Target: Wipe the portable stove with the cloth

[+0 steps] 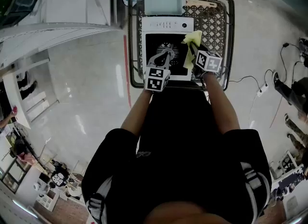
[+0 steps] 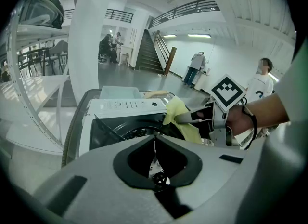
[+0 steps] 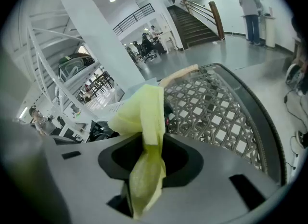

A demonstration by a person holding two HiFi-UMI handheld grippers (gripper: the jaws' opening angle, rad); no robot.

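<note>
- Yellow cloth (image 1: 191,45) sits bunched in the right gripper (image 1: 191,54), jaws clamped on a fold. One tail stands above the jaws and another hangs below, as the right gripper view shows.
- Portable stove (image 1: 166,25) lies flat on a dark woven table (image 1: 211,20). Its white control strip is on the far side, with the black cooking top and round burner nearer the person.
- The cloth hangs over the stove's right edge. I cannot tell whether it touches the surface yet.
- Left gripper (image 1: 166,54) has its jaws together with nothing between them. It is over the near-left part of the black top, close to the burner; contact is unclear.
- Pale blue box (image 1: 163,1) is beyond the stove on the same table, apart from the work.
- Handling, cloth: judged light, limp and easily folded. A grip at a bunched middle is secure, but it leaves only loose tails to do the wiping. A hold nearer one edge would give a broader pad.
- Handling, stove: rigid casing, probably smooth and a little slick. It could slide on the weave when pushed, so the empty left gripper would do best bracing the near rim.
- Risk: the burner's raised supports look likely to snag the soft cloth.
</note>
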